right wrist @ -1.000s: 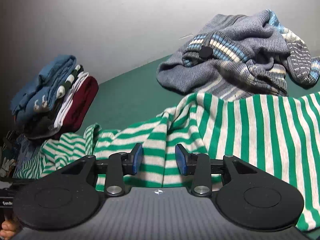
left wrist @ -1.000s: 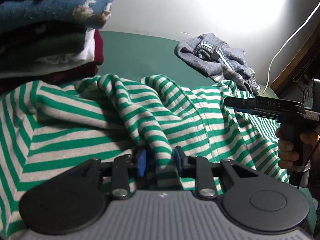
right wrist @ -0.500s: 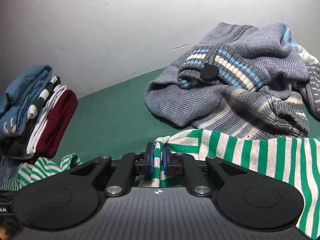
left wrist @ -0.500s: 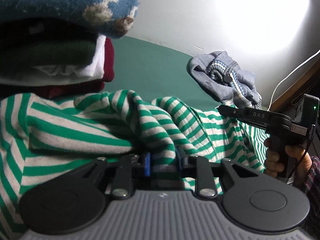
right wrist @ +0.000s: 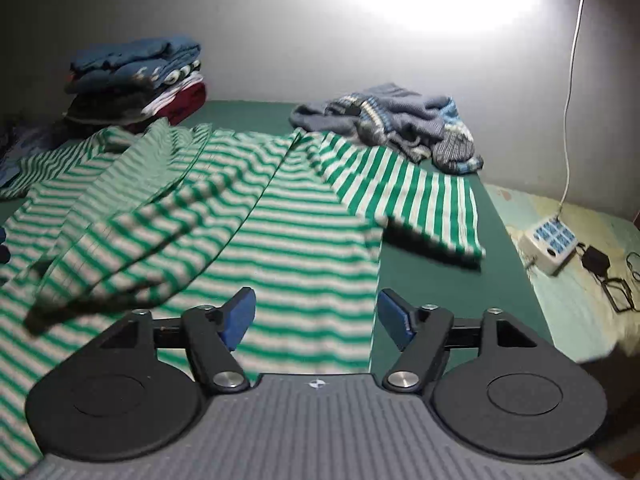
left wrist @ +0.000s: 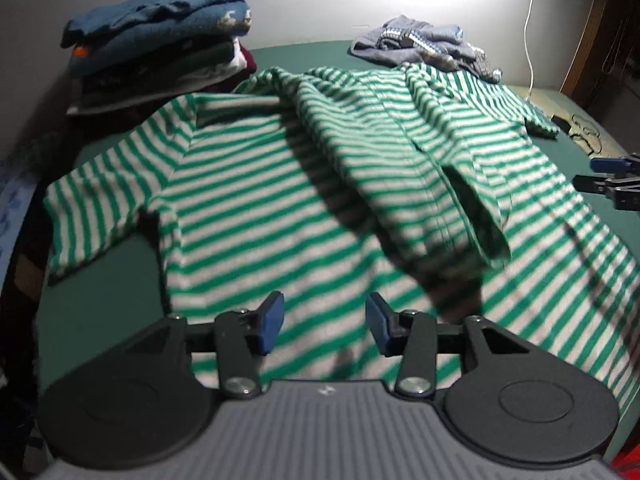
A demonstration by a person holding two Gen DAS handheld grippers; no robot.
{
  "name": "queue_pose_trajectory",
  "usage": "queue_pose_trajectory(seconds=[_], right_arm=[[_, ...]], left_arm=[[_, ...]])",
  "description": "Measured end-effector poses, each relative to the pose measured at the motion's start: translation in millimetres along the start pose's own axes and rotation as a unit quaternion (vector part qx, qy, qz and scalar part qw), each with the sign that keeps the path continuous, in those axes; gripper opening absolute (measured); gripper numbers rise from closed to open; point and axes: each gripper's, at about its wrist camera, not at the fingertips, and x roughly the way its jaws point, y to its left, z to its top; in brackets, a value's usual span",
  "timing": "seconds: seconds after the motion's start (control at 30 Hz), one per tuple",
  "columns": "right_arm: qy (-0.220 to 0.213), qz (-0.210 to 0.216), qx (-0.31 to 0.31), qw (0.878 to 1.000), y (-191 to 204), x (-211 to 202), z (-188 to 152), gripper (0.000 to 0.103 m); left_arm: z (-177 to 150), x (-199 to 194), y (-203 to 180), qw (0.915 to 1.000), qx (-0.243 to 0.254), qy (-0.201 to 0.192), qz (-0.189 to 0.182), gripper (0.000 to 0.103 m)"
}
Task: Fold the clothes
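A green-and-white striped shirt [left wrist: 256, 184] [right wrist: 304, 216] lies spread on the green surface, sleeves out to both sides, with a loose fold of its fabric [left wrist: 424, 200] draped across the middle. My left gripper [left wrist: 324, 322] hovers open above the shirt's lower hem, nothing between its blue pads. My right gripper [right wrist: 316, 316] is open too, above the shirt's right side edge. The right gripper's tips [left wrist: 608, 174] show at the right rim of the left wrist view.
A stack of folded clothes [left wrist: 160, 52] [right wrist: 136, 80] stands at the back left. A crumpled grey-blue knit sweater [left wrist: 424, 46] [right wrist: 392, 124] lies at the back right. A white power strip [right wrist: 550, 246] with cables sits on the light bedding to the right.
Both grippers were shut on the striped shirt; they have let it go, opened, and pulled back and up. The shirt now lies spread out flat.
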Motion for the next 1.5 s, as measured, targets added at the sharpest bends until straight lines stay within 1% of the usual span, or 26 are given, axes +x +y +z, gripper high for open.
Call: queue_pose_trajectory(seconds=[0.07,0.17,0.2,0.27,0.3,0.33,0.43,0.53,0.6,0.7,0.77,0.9,0.93,0.97,1.0,1.03,1.07,1.1,1.13,1.17,1.23,1.27,1.3,1.33,1.37,1.5], right_arm=[[0.029,0.000,0.005,1.000,9,-21,-16,0.071],[0.051,0.010,0.008,0.999,18,-41,-35,0.071],[0.054,0.008,0.005,0.998,20,-46,-40,0.070],[0.053,0.002,-0.015,0.998,24,-54,-52,0.071],[0.055,-0.002,-0.026,0.998,24,-58,-58,0.070],[0.061,-0.005,-0.023,0.998,21,-59,-62,0.070],[0.087,-0.004,0.013,0.996,8,-61,-74,0.070],[0.097,0.007,0.020,0.995,3,-63,-83,0.069],[0.103,0.025,0.030,0.994,-1,-64,-87,0.060],[0.091,0.037,0.035,0.995,-5,-68,-92,0.058],[0.085,0.047,0.032,0.995,-5,-69,-93,0.058],[0.073,0.060,0.019,0.995,-4,-71,-97,0.059],[0.071,0.059,0.012,0.996,-3,-71,-97,0.055],[0.067,0.057,0.007,0.996,-2,-71,-98,0.046],[0.062,0.053,0.004,0.997,-3,-72,-99,0.042],[0.059,0.050,0.002,0.997,-3,-73,-100,0.033],[0.058,0.052,0.002,0.997,-3,-73,-100,0.021],[0.057,0.053,0.002,0.997,-3,-74,-100,0.013],[0.057,0.053,0.003,0.997,-3,-74,-100,0.010],[0.059,0.050,0.008,0.997,-2,-74,-100,0.009],[0.064,0.044,0.022,0.997,0,-73,-98,0.008],[0.067,0.041,0.031,0.996,1,-73,-97,0.008],[0.070,0.039,0.039,0.996,2,-73,-97,0.008],[0.072,0.040,0.044,0.996,1,-73,-96,0.007],[0.075,0.041,0.050,0.995,1,-72,-95,0.007],[0.080,0.042,0.064,0.994,-1,-75,-93,0.007]], left_arm=[[-27,-12,-16,0.9997,-0.007,0.009,0.020,0.047],[-58,-27,-28,0.9982,-0.017,0.018,0.054,0.059],[-67,-31,-28,0.9974,-0.022,0.025,0.064,0.060],[-81,-39,-26,0.9960,-0.043,0.035,0.070,0.061],[-87,-43,-25,0.9952,-0.055,0.038,0.071,0.067],[-93,-47,-24,0.9943,-0.067,0.042,0.071,0.068],[-99,-52,-25,0.9926,-0.092,0.043,0.066,0.072],[-102,-54,-27,0.9905,-0.114,0.040,0.066,0.077],[-103,-55,-30,0.9898,-0.119,0.043,0.066,0.082],[-108,-61,-31,0.9868,-0.127,0.046,0.089,0.080],[-111,-65,-30,0.9843,-0.135,0.045,0.104,0.082],[-113,-61,-33,0.9832,-0.144,0.053,0.099,0.083],[-112,-60,-35,0.9838,-0.141,0.051,0.098,0.083],[-111,-59,-37,0.9839,-0.142,0.050,0.097,0.083],[-111,-58,-38,0.9837,-0.144,0.049,0.096,0.082],[-111,-58,-40,0.9835,-0.146,0.047,0.096,0.082],[-112,-58,-41,0.9830,-0.149,0.044,0.098,0.082],[-113,-58,-42,0.9822,-0.154,0.040,0.100,0.081],[-113,-59,-44,0.9816,-0.158,0.037,0.101,0.080],[-113,-59,-45,0.9812,-0.162,0.034,0.099,0.078],[-113,-62,-45,0.9809,-0.170,0.030,0.090,0.067],[-112,-63,-45,0.9807,-0.174,0.028,0.085,0.057],[-112,-64,-45,0.9805,-0.177,0.026,0.081,0.041],[-112,-66,-44,0.9802,-0.181,0.023,0.076,0.028],[-112,-67,-44,0.9799,-0.185,0.021,0.072,0.006],[-111,-72,-44,0.9783,-0.200,0.013,0.053,0.003]])
